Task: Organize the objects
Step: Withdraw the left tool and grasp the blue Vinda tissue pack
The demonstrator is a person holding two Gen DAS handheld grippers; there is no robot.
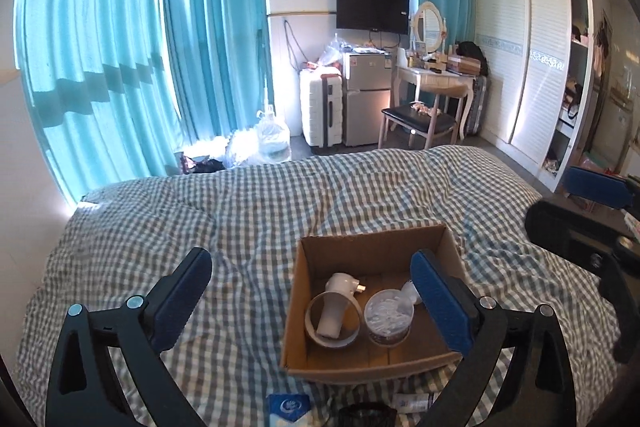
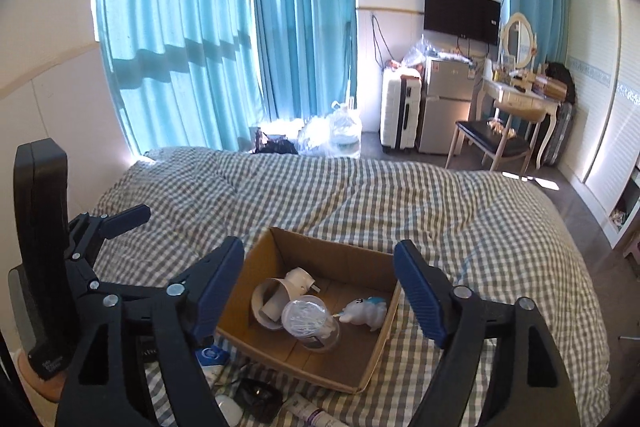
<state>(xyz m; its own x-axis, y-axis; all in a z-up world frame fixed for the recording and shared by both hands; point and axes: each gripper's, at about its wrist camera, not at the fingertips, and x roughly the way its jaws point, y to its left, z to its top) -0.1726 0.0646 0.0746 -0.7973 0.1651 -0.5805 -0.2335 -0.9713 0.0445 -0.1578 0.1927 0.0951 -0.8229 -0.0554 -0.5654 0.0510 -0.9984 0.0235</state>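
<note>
An open cardboard box (image 1: pixel 304 311) (image 2: pixel 362 257) sits on the checked bedspread. Inside it lie a white tape roll (image 1: pixel 334 321) (image 2: pixel 269 301), a white plug adapter (image 1: pixel 340 287) (image 2: pixel 300 279), a clear round tub (image 1: pixel 390 317) (image 2: pixel 306 319) and a small white and blue toy figure (image 2: pixel 366 311). My left gripper (image 1: pixel 312 269) is open and empty, just above the near side of the box. My right gripper (image 2: pixel 320 259) is open and empty, hovering over the box. The left gripper also shows in the right wrist view (image 2: pixel 120 219), at the left.
Near the box's front edge lie a blue packet (image 1: pixel 288 407) (image 2: pixel 212 355), a black item (image 2: pixel 258 397), a white tube (image 1: pixel 412 403) (image 2: pixel 310 413) and a white oval object (image 2: pixel 229 409). The bed (image 1: pixel 200 227) ends ahead; a chair (image 1: pixel 418 121), fridge (image 1: pixel 366 97) and wardrobe (image 1: pixel 532 67) stand beyond.
</note>
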